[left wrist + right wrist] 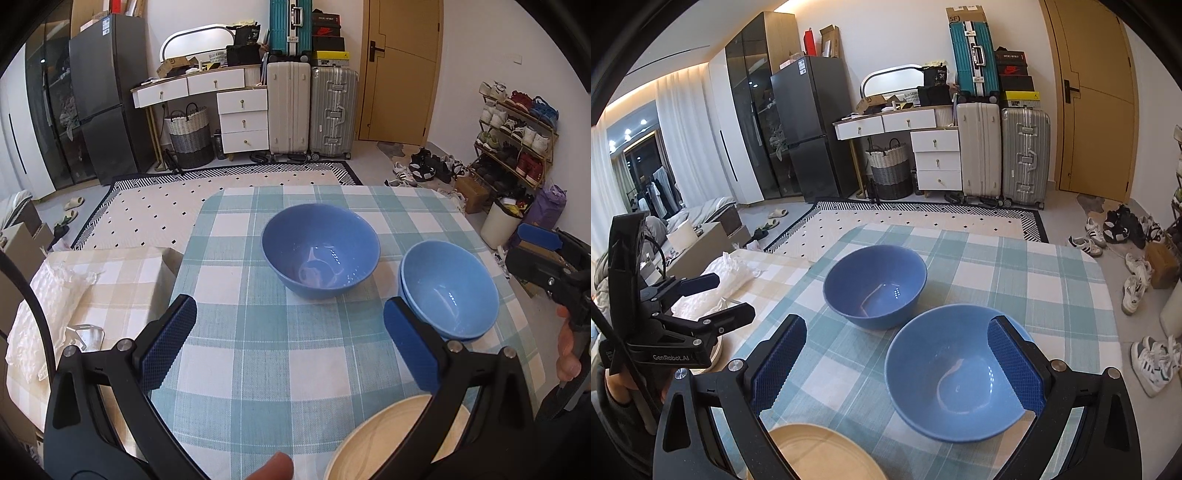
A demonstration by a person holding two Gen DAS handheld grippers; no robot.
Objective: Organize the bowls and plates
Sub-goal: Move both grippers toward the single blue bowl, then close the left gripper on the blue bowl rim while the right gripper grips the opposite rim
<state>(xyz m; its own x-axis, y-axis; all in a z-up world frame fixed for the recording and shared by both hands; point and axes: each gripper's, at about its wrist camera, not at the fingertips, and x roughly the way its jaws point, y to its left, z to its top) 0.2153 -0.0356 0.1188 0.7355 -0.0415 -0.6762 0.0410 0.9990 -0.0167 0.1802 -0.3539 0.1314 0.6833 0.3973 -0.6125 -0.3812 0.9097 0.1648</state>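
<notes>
Bowls sit on the teal-and-white checked tablecloth (258, 332): a darker blue glazed ceramic bowl (320, 251) near the cloth's middle, and at its 4 o'clock, just beside it, a lighter blue bowl (448, 290) that looks nested in a second one, a double rim showing in the left wrist view. A round beige plate (388, 439) lies at the 6 o'clock edge of the cloth. Left gripper (288, 343) hovers over bare cloth, its blue-padded fingers spread wide, holding nothing. Right gripper (897, 363) is likewise spread; its right pad overlaps the lighter bowl's rim in that view, and contact cannot be told.
</notes>
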